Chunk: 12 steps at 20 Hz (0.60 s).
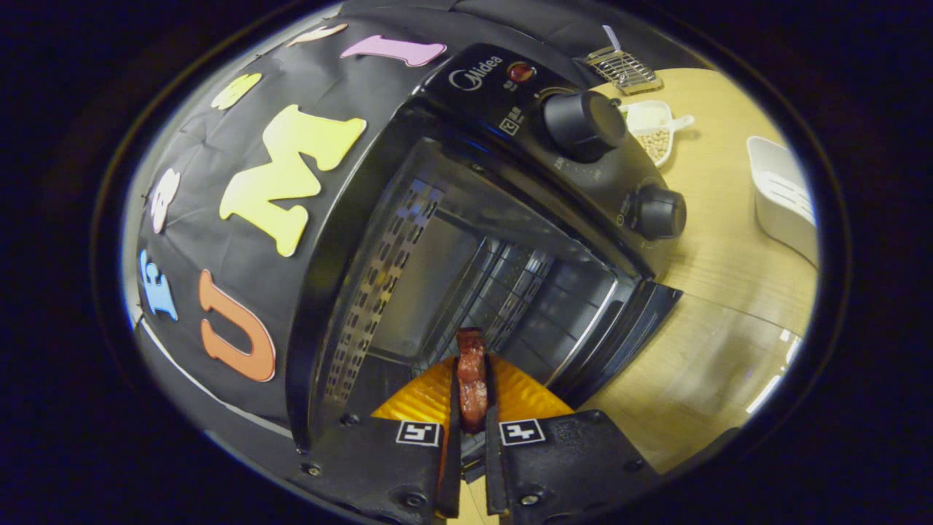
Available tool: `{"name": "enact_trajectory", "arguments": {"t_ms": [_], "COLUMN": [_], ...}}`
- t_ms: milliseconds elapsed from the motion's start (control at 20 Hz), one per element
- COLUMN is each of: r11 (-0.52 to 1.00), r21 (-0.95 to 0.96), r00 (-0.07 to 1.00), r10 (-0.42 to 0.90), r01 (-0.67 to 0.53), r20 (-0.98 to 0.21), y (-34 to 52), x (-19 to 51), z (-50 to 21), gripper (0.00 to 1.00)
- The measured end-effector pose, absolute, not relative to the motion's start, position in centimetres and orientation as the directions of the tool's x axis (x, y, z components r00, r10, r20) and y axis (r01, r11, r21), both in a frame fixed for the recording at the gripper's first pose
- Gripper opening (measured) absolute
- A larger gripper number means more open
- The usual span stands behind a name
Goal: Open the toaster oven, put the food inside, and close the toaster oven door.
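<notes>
Wooden tabletop point(729, 255) carried the toaster oven point(466, 240), its door already down. Clamped between the nearly closed fingers of the gripper point(472, 408), the reddish meat strip point(471, 379) pointed lengthwise straight into the open cavity point(466, 292) just ahead, knobs point(583, 124) off to one side.

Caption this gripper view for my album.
Hand-held gripper shut on food, at the open toaster oven.

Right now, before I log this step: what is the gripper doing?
Gripper: shut on the reddish piece of food, held at the open toaster oven mouth.
</notes>
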<state>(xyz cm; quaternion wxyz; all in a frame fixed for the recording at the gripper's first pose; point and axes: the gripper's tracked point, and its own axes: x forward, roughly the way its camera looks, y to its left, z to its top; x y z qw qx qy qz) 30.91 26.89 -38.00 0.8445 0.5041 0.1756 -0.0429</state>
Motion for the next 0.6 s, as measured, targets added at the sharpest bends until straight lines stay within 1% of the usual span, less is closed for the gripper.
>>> {"name": "enact_trajectory", "arguments": {"t_ms": [150, 300, 400, 550, 600], "r11": [0.611, 0.740, 0.817, 0.920, 0.949], "r21": [0.753, 0.637, 0.551, 0.374, 0.294], "r00": [0.926, 0.920, 0.922, 0.920, 0.913], "r10": [0.083, 0.064, 0.069, 0.042, 0.017], "r01": [0.245, 0.216, 0.167, 0.117, 0.114], "r20": [-0.368, -0.386, -0.381, -0.389, -0.408], "y": [26.6, 26.4, 26.5, 26.2, 25.7], "x": [30.5, 30.7, 30.5, 30.5, 30.4], "z": [-38.0, -38.1, -37.8, -37.6, -38.1], "gripper": [0.19, 0.29, 0.34, 0.37, 0.43]}}
